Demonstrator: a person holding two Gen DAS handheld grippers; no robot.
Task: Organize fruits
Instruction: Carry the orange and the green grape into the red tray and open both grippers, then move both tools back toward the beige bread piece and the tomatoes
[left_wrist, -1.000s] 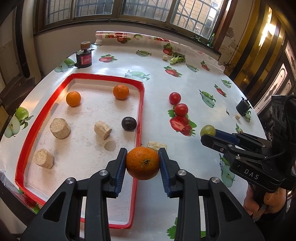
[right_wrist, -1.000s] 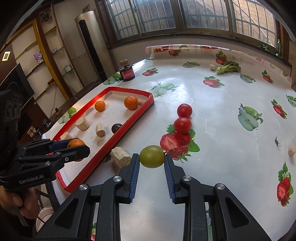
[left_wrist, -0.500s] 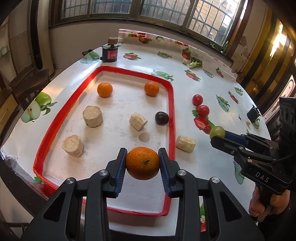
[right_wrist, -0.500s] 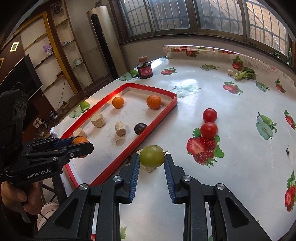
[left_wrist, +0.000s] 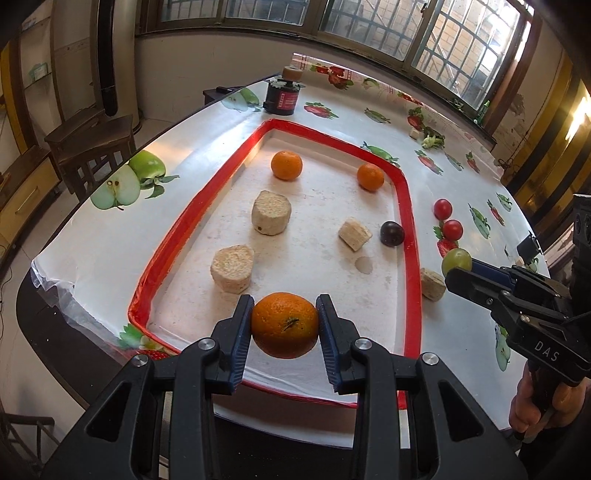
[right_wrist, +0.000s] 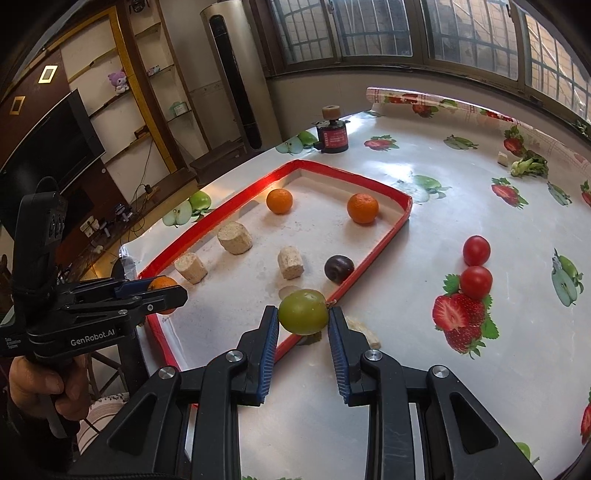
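Left gripper (left_wrist: 284, 325): bottom centre of the left wrist view, jaws pinching an orange (left_wrist: 284, 325) from both sides, held over the near end of the tray.
Right gripper (right_wrist: 303, 319): bottom centre of the right wrist view, jaws pinching a green fruit (right_wrist: 303, 311), held over the tray's near right rim.
Right gripper seen from the left wrist view: at the right edge of the frame, with the green fruit at its tip, lower right of the tray.
Tray (left_wrist: 408, 206): red-rimmed with a white floor, lying on the tabletop (right_wrist: 424, 236), filling the middle of the left wrist view.
Fruit in the tray: two small oranges at the far end, one at centre (left_wrist: 286, 165) and one toward the upper right (left_wrist: 370, 177); a dark plum (left_wrist: 392, 233) just inside the right rim.
Other things in the tray: three pale cork-like blocks, two in the middle-left (left_wrist: 271, 218) (left_wrist: 232, 267) and a smaller one (left_wrist: 354, 233) just left of the plum.
Outside the tray: two red tomatoes (right_wrist: 476, 250) (right_wrist: 476, 282) touching each other at the right of the right wrist view, on a printed strawberry; another pale block (left_wrist: 432, 283) just beside the tray's right rim.
Far end of the tabletop: a black and red jar (left_wrist: 283, 96) with a cork top, upper centre of the left wrist view; a small green vegetable (right_wrist: 529, 167) at the upper right of the right wrist view.
Person: a hand (right_wrist: 40, 387) grips the left gripper's handle at the lower left of the right wrist view.
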